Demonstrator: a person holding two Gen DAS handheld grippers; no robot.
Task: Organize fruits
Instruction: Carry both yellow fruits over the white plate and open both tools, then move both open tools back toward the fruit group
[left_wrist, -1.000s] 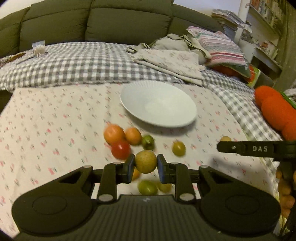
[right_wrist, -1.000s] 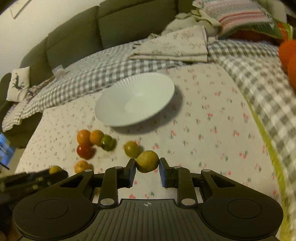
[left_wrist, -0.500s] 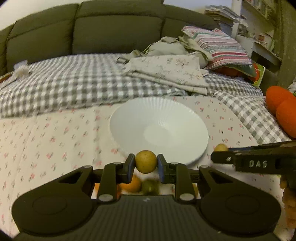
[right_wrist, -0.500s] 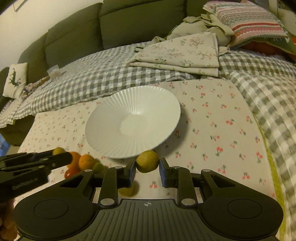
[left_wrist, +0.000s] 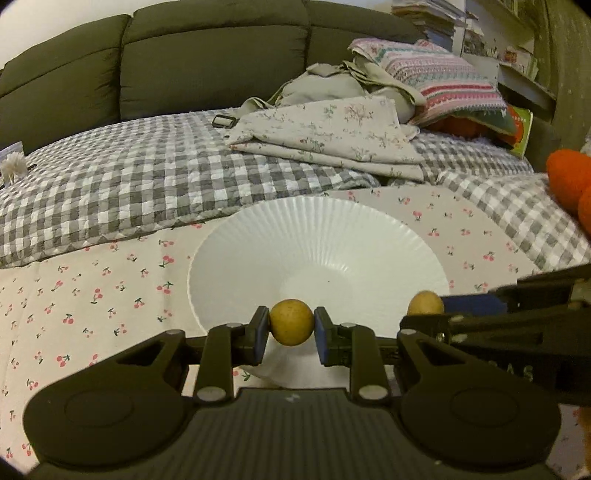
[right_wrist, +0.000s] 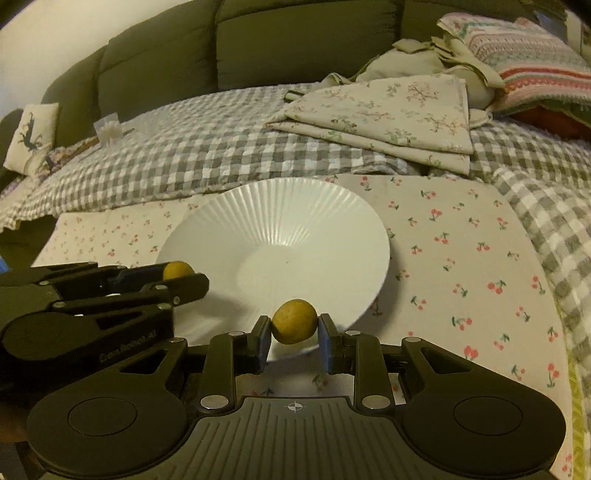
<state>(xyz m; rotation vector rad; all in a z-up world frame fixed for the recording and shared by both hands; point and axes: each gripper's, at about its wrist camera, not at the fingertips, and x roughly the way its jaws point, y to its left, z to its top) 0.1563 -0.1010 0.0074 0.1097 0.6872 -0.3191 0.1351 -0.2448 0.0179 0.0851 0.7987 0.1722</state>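
Left gripper (left_wrist: 291, 329) is clamped across the middle of a yellow-brown fruit (left_wrist: 291, 322), held above the near rim of the white plate (left_wrist: 325, 240) for release. Right gripper (right_wrist: 294, 334), alongside, pinches a second fruit (right_wrist: 294, 321) likewise, just ahead lies the plate's well.
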